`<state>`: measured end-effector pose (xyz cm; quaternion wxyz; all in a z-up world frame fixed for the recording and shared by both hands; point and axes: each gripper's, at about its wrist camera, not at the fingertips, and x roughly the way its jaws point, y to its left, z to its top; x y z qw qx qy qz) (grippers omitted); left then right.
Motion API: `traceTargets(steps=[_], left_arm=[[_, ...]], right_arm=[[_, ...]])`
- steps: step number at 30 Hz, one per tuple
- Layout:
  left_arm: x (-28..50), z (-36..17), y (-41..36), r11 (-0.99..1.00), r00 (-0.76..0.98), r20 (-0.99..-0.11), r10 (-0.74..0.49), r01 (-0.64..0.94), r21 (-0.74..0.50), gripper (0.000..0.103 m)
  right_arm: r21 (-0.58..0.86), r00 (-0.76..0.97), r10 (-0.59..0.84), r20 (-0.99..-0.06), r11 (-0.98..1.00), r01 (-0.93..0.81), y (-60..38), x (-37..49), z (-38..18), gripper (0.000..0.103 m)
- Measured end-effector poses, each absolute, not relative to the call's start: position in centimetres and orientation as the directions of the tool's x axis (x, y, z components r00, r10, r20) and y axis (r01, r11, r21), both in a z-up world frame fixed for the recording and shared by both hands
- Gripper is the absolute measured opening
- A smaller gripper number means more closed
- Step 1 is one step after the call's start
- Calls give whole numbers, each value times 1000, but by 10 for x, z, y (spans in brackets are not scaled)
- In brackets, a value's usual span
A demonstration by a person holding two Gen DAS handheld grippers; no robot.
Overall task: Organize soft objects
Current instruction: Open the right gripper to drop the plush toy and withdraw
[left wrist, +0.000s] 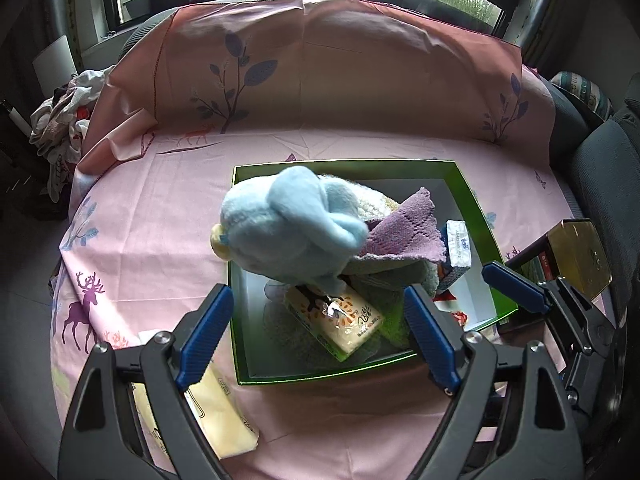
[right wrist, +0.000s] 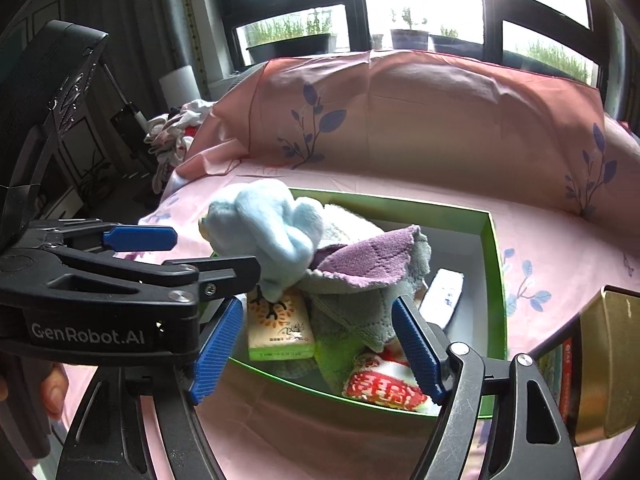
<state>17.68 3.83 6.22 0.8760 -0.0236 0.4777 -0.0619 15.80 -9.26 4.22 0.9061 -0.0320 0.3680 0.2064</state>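
Plush toy: light blue plush toy (left wrist: pixel 288 224), fleecy, with a pale yellow patch on its left side; it sits on top of the pile inside the green box (left wrist: pixel 476 204), in the left half, tilted.
Cloths: a purple cloth (left wrist: pixel 404 232) lies folded over a grey cloth (right wrist: pixel 352 312), touching the plush toy on its right.
Tissue packs: one yellow tissue pack (left wrist: pixel 344 320) lies flat in the box under the toy; a white-and-blue pack (left wrist: pixel 458 250) leans against the right wall; a red-and-white packet (right wrist: pixel 384 390) sits in the near right corner.
Loose pack: a second yellow tissue pack (left wrist: pixel 216 412) lies outside the box on the pink sheet (left wrist: pixel 160 208), under the left gripper's left finger.
Left gripper (left wrist: pixel 316 328): jaws spread wide, holding nothing, hovering over the near edge of the box.
Right gripper (right wrist: pixel 316 336): jaws spread, holding nothing, above the near wall of the box, just beside the left gripper.
Hidden: the toy's underside and face cannot be made out; the box floor beneath the cloths is covered; print on the packs is too small to read.
Edges: the far right part of the box floor shows bare white; a gold tin (right wrist: pixel 608 364) stands close beside the box on the right; a heap of clothes (left wrist: pixel 64 120) lies well apart at the far left.
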Motion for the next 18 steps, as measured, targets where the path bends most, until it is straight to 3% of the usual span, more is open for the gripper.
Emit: traceTargets(steps=[5,8,18], left_arm=[[165,71,37,995,560,-822,-100,76,-69,88],[157,76,35,997,580,-811,-77,68,-46,102],[129,95,30,998,636,-770,-51,65,-12,102]], right_arm=[[79,669,298,-681,938,-338,-112,149,52,79],[71,681,268,-682,950,-303,-122,142,59,79],[46,705,183,-686,977,-209,-144,119,82,87]])
